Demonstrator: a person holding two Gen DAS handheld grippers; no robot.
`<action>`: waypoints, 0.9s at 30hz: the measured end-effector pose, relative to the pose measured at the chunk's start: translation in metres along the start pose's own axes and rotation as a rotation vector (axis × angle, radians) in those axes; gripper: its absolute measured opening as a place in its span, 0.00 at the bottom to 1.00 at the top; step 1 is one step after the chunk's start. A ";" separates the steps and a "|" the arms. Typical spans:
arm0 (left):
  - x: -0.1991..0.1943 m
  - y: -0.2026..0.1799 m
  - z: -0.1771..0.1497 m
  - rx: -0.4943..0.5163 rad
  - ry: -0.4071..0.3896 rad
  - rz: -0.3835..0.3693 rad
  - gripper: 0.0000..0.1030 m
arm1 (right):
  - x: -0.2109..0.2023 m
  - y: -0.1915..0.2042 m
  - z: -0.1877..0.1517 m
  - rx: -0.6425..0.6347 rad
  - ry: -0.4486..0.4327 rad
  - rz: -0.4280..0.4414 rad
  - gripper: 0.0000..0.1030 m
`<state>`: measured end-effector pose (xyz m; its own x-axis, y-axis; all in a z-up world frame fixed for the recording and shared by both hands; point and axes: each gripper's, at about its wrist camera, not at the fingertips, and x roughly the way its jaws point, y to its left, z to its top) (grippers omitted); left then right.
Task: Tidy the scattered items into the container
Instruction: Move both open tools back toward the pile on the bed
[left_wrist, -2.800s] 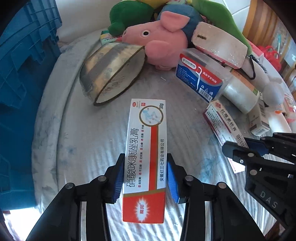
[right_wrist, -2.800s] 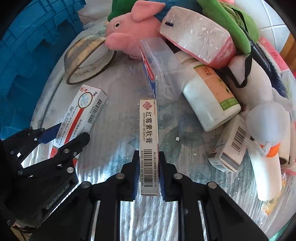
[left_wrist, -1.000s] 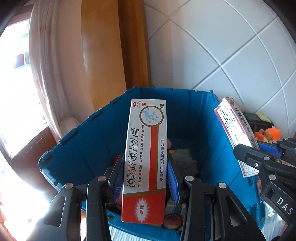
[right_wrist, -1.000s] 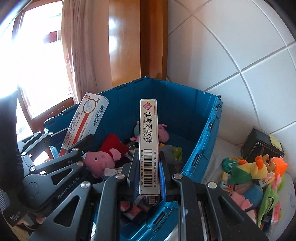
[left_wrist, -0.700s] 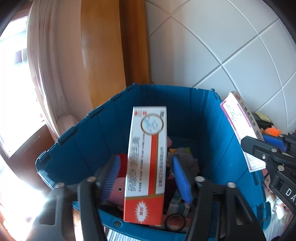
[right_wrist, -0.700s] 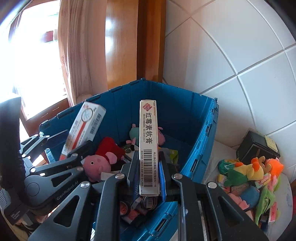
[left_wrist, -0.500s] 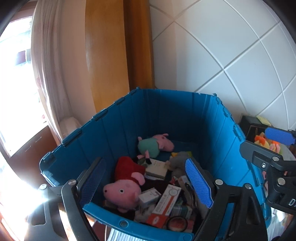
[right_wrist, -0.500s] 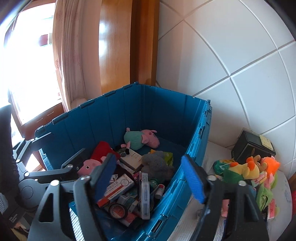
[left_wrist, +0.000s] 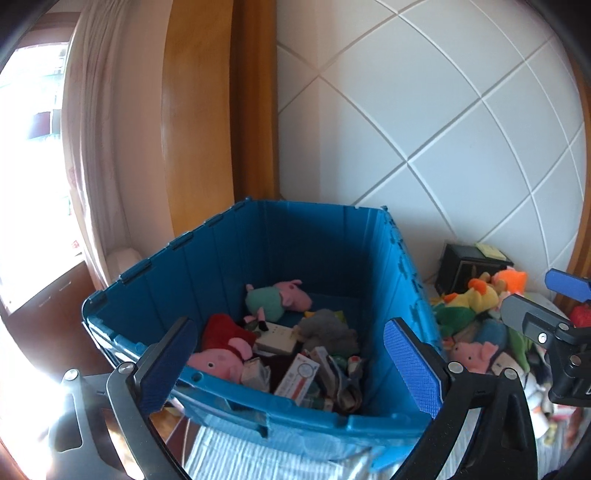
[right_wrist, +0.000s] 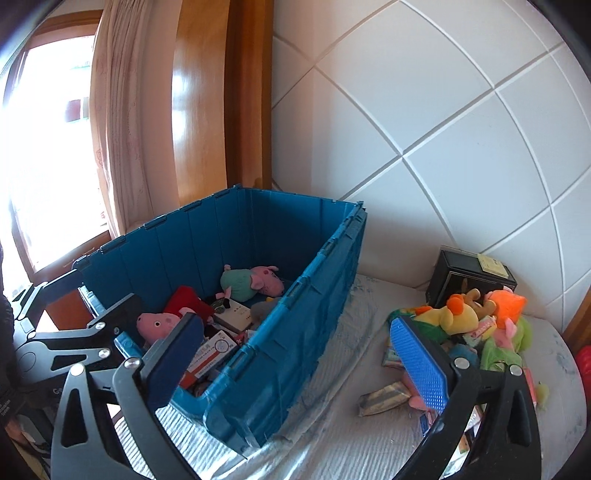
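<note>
Both grippers hang over the near rim of the blue crate because that is the drop spot: the left gripper and right gripper have their jaws opening wide, with nothing between them. A second ago each pinched a long box upright over the crate; now the red-and-white box lies among the toys just ahead of the left jaws. The right has swung toward the toy pile ahead-right.
</note>
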<state>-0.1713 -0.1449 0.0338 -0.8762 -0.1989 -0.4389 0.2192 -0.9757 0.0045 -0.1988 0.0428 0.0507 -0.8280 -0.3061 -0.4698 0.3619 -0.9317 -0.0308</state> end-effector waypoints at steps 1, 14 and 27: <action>-0.007 -0.009 -0.003 0.001 0.001 -0.007 1.00 | -0.011 -0.011 -0.007 0.004 -0.007 -0.021 1.00; -0.098 -0.139 -0.059 0.003 0.095 -0.063 1.00 | -0.124 -0.138 -0.112 0.092 0.088 -0.161 1.00; -0.140 -0.161 -0.072 0.067 0.102 -0.117 1.00 | -0.173 -0.157 -0.142 0.187 0.105 -0.211 1.00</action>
<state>-0.0527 0.0469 0.0300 -0.8450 -0.0768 -0.5292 0.0866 -0.9962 0.0063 -0.0518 0.2694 0.0113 -0.8243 -0.0896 -0.5590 0.0938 -0.9954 0.0213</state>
